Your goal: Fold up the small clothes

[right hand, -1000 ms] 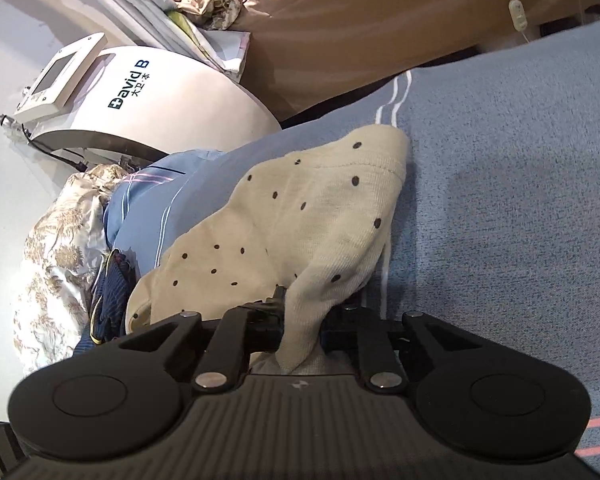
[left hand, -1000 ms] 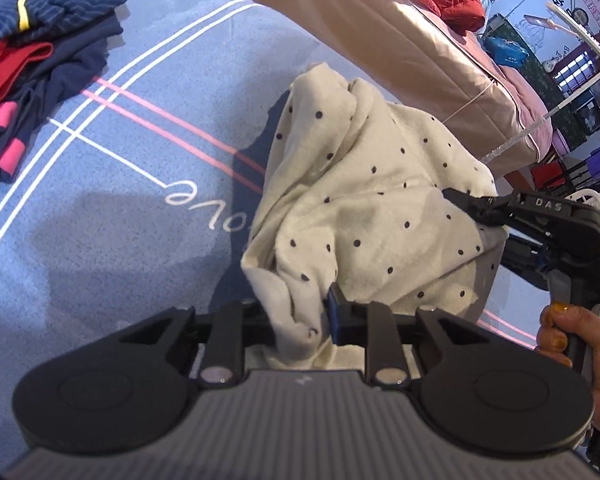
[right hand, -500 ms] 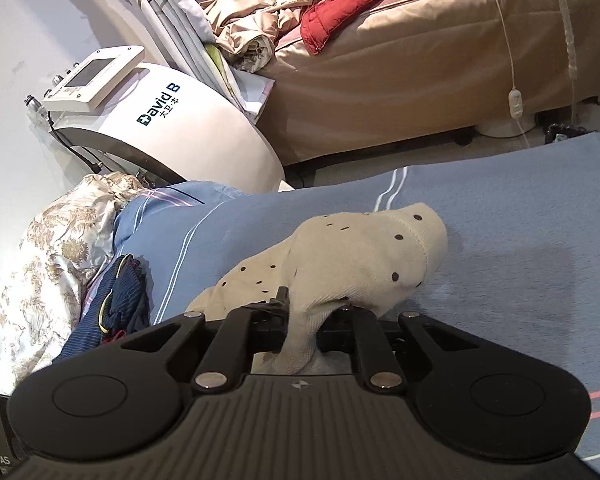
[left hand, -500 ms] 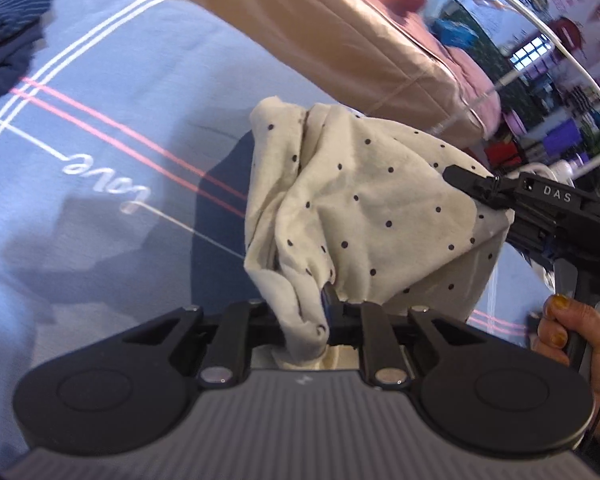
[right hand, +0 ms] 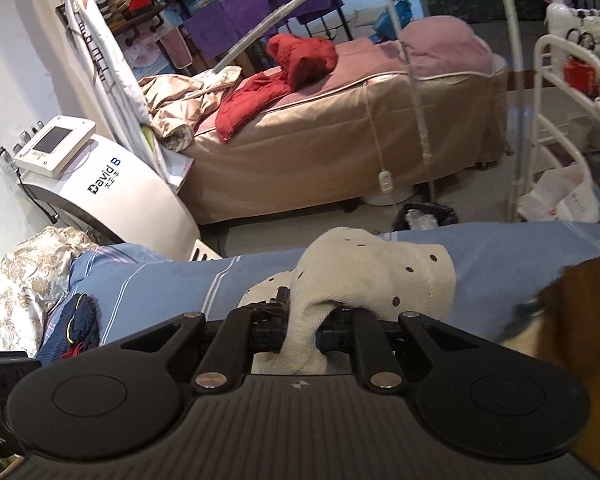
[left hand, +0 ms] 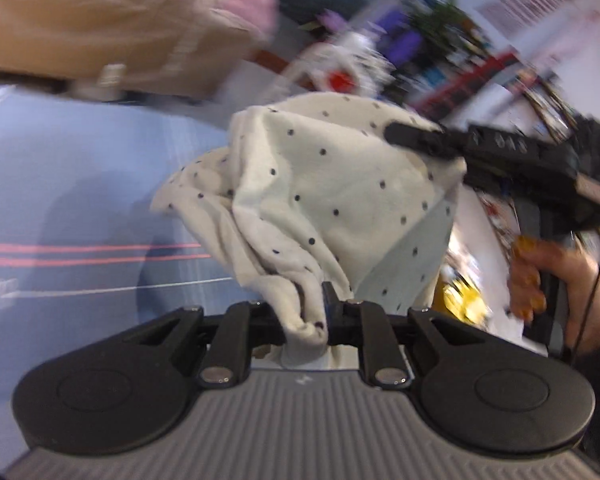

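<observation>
A cream garment with dark polka dots hangs lifted between both grippers above the blue bedsheet. My left gripper is shut on a bunched edge of it. In the right wrist view the same garment drapes over my right gripper, which is shut on another edge. The right gripper also shows in the left wrist view, at the garment's upper right, held by a hand. The left wrist view is motion-blurred.
A pile of dark blue and red clothes lies at the left of the blue sheet. Beyond stand a white machine, a tan massage bed with a red jacket, and a white rack.
Both grippers have lifted the garment higher off the sheet. Both cameras have tilted up, and the left view has swung right, so more of the room shows.
</observation>
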A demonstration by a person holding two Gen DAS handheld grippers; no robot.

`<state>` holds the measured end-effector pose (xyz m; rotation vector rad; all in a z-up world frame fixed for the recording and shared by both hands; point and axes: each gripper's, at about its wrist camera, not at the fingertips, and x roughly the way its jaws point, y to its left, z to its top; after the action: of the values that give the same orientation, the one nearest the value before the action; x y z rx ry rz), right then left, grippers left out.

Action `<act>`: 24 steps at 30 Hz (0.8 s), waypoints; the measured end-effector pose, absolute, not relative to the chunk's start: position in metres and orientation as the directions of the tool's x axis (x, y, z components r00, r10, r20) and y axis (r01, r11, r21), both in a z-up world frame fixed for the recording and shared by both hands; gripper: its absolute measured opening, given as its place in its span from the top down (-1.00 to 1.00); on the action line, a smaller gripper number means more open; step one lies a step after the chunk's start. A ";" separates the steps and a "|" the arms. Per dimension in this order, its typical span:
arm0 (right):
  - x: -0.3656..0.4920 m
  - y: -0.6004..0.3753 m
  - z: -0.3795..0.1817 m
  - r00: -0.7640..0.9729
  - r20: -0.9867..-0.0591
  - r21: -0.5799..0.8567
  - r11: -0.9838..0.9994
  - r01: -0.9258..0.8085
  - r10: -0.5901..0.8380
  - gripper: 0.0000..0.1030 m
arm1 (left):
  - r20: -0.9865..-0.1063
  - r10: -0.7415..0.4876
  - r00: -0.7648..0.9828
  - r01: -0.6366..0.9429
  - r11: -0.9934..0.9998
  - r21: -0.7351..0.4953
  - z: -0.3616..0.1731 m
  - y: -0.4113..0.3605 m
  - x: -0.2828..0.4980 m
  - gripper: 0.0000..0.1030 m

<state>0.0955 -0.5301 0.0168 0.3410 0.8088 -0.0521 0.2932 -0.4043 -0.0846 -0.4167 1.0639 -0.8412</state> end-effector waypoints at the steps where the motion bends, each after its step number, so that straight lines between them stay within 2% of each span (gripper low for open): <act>1: 0.088 -0.549 0.031 0.692 -0.720 0.255 0.948 0.189 0.056 0.61 | -0.585 -0.784 0.210 0.417 0.612 -0.672 -0.078 -0.430 0.288 0.72; 4: 0.072 -0.610 0.061 0.673 -0.739 0.234 0.942 0.240 0.012 0.61 | -0.565 -0.809 0.164 0.433 0.573 -0.696 -0.069 -0.499 0.274 0.72; 7: 0.064 -0.657 0.066 0.637 -0.771 0.224 0.934 0.277 -0.004 0.61 | -0.584 -0.801 0.134 0.443 0.575 -0.688 -0.071 -0.559 0.255 0.71; 13: 0.055 -0.713 0.016 0.542 -0.840 0.167 0.934 0.315 -0.033 0.61 | -0.697 -0.699 0.159 0.507 0.664 -0.550 -0.093 -0.623 0.210 0.71; 18: 0.041 -0.736 -0.016 0.523 -0.850 0.145 0.926 0.348 -0.063 0.55 | -0.750 -0.646 0.141 0.465 0.712 -0.526 -0.115 -0.630 0.206 0.65; 19: 0.039 -0.740 -0.019 0.527 -0.847 0.142 0.925 0.353 -0.071 0.51 | -0.753 -0.642 0.143 0.450 0.720 -0.529 -0.119 -0.627 0.208 0.55; 23: 0.027 -0.745 -0.019 0.567 -0.815 0.112 0.926 0.362 -0.123 -0.12 | -0.758 -0.638 0.136 0.466 0.716 -0.519 -0.122 -0.621 0.216 0.40; 24: 0.021 -0.744 -0.014 0.595 -0.790 0.100 0.928 0.359 -0.145 -0.13 | -0.761 -0.632 0.143 0.492 0.713 -0.500 -0.116 -0.619 0.217 0.23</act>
<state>0.0207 -0.7444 -0.0140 0.2611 0.8879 -0.2963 0.2166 -0.6187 -0.1161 -0.1425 1.1743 -0.8147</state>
